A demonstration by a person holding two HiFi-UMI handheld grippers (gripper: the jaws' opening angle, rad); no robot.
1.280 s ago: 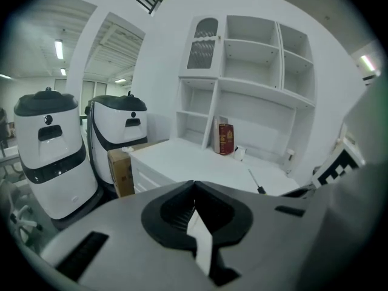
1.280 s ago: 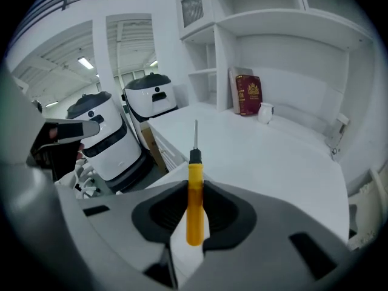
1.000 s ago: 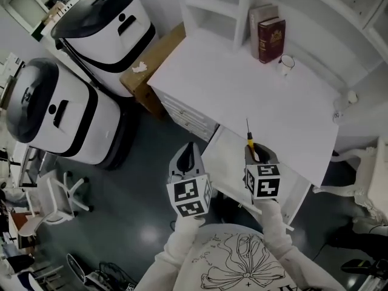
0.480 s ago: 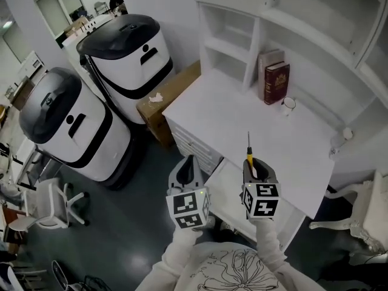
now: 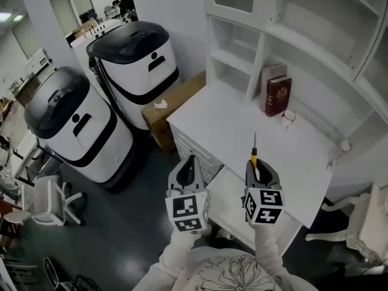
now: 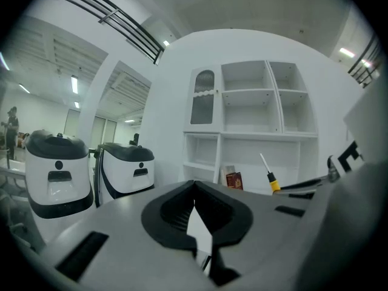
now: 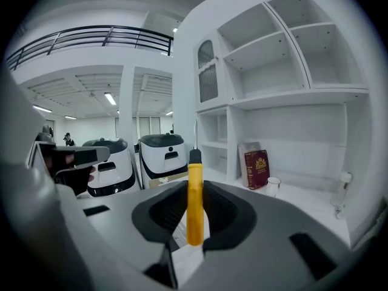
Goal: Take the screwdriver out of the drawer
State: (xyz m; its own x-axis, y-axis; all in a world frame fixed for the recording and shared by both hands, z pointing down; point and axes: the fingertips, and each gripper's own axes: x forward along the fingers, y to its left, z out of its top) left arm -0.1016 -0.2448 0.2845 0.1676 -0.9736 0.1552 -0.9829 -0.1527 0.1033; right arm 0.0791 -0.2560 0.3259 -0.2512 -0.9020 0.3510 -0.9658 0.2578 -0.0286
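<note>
White shelf unit rising at the back of a white surface, seen steeply from above. Left of the surface stand two large white machines with black tops, one nearer the wall and one farther out on the floor. A brown cardboard box lies between the nearer machine and the end of the surface. Below the front edge of the surface an open drawer projects toward the person. Against a shelf upright stand a dark red book and a paler book just behind it; a small white cup sits beside them.

The left tongs are held beside the drawer, tips closed together, nothing between them. The right tongs are clamped on the yellow handle of the screwdriver, whose black collar and thin metal shaft stick out beyond the tips, pointing toward the shelves. The screwdriver is out of the drawer, raised in the air over the front of the surface and touching only the tongs.
</note>
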